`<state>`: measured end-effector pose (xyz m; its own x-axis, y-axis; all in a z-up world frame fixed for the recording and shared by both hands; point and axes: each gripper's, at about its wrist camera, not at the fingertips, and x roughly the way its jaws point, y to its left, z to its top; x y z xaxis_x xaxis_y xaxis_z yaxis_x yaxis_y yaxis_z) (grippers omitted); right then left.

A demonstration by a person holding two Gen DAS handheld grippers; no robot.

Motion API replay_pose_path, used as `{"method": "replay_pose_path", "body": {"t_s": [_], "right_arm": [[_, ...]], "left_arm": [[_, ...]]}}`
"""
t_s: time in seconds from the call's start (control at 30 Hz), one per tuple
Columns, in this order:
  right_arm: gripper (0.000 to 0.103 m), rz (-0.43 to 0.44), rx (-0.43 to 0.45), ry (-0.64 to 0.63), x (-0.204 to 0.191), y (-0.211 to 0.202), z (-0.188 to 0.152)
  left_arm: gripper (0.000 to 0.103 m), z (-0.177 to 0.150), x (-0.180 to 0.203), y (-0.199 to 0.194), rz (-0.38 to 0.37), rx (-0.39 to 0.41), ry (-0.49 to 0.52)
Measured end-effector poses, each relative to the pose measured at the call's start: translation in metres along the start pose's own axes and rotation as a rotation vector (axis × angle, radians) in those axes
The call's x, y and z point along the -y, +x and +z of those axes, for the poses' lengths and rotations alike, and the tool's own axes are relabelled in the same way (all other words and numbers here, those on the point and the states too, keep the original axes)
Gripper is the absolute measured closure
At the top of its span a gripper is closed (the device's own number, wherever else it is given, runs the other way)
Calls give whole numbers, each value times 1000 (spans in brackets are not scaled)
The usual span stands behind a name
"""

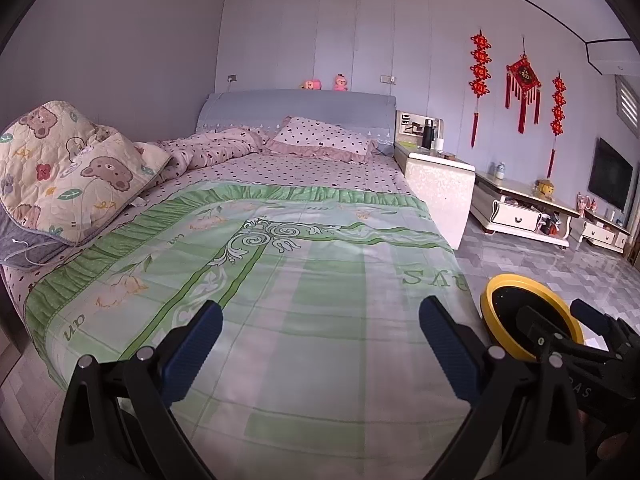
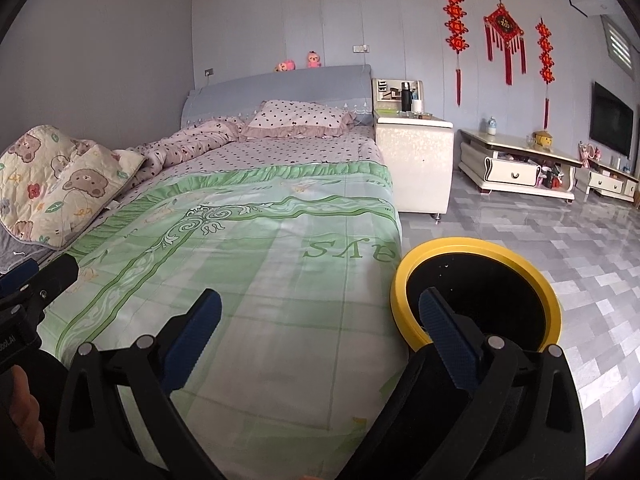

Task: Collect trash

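Both claws spread wide and empty: left gripper (image 1: 320, 344), right gripper (image 2: 320, 340); yellow-rimmed trash bin (image 2: 476, 292) upright on the floor, mouth up, right of the bed (image 2: 260, 240).

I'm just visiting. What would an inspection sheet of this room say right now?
Surface: bed with green sheet, flat.
Job's things: yellow-rimmed bin on the floor beside the bed; no trash seen.
Clutter: bear quilt bunched at the bed's left edge, spotted pillow at the headboard.
Grippers: left claw and right claw both open, empty.
Cables: thin white cord under the quilt.
Surroundings: nightstand, television, red wall ornaments.
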<state>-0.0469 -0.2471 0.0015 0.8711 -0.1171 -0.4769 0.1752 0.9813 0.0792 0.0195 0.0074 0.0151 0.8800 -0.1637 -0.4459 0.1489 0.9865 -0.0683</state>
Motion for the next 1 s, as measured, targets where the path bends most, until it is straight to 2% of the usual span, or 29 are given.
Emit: {"method": "replay_pose_path", "body": {"t_s": [1.0], "right_arm": [[8, -2, -30, -16, 0, 17, -11]], "left_arm": [[8, -5, -2, 7, -22, -26, -15]]}}
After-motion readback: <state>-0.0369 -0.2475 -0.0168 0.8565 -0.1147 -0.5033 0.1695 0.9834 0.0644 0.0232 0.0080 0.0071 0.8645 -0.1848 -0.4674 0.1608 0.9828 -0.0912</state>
